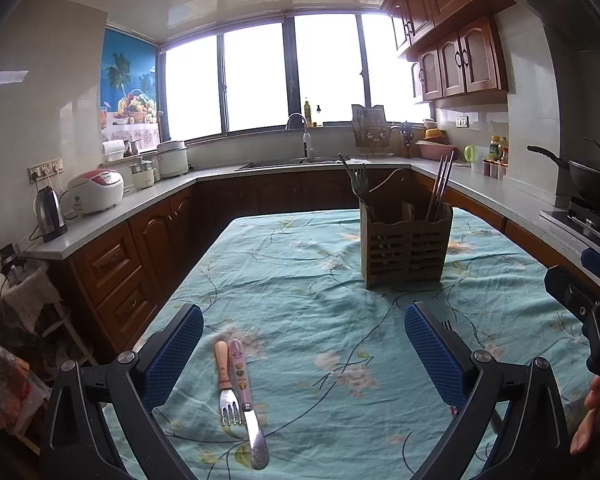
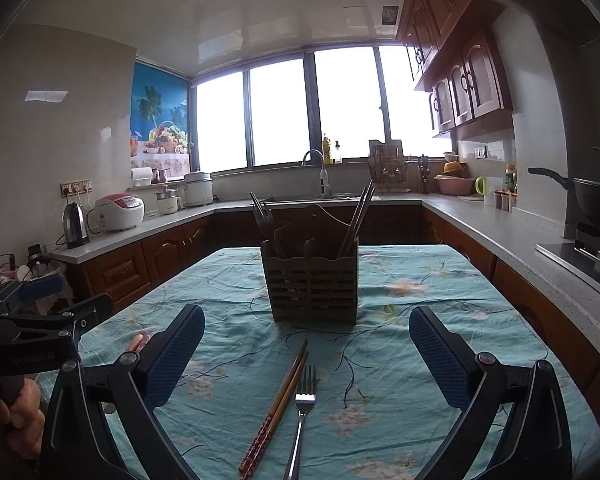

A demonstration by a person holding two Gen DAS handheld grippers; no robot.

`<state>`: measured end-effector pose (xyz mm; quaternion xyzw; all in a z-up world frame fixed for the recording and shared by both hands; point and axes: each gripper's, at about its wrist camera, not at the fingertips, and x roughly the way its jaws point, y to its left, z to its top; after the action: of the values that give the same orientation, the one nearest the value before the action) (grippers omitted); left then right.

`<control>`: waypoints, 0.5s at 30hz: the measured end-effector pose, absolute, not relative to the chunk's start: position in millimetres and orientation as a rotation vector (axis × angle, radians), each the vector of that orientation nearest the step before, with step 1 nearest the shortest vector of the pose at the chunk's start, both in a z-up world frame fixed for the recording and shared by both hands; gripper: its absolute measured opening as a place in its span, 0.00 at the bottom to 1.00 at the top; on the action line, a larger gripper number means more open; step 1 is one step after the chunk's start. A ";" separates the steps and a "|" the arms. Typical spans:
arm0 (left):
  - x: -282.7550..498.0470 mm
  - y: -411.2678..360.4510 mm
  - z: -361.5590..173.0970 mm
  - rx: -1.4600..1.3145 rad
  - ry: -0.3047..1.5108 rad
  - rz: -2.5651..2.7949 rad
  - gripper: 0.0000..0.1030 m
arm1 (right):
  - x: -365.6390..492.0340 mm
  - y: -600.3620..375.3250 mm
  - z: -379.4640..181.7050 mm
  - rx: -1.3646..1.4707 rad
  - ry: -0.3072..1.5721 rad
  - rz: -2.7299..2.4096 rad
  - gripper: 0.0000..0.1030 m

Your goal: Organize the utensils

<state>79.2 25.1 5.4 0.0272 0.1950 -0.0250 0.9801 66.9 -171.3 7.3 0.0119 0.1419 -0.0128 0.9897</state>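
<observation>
You have a brown holder [image 2: 314, 284] with slots in its sides standing up on the table. Forks [image 2: 265, 216] lean out of its left part and dark chopsticks [image 2: 359, 216] lean out of its right part. Near you, a small fork [image 1: 225, 380] with a peach handle lies flat, touching a pink knife [image 1: 246, 400]. A metal fork [image 2: 302, 412] lies flat just beside a pair of chopsticks [image 2: 278, 404] with red ends.
</observation>
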 end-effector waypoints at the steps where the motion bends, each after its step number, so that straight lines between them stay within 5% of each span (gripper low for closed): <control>1: 79.7 25.2 5.4 0.055 0.393 -0.050 0.99 | 67.2 -171.5 7.4 0.024 0.285 -0.025 1.00; 15: 80.5 24.7 5.0 0.053 0.391 -0.045 0.99 | 68.4 -171.3 5.8 0.026 0.288 -0.024 1.00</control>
<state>80.5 24.7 5.0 0.0262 0.1943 -0.0223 0.9803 68.4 -171.3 5.8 0.0130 0.1434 -0.0121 0.9895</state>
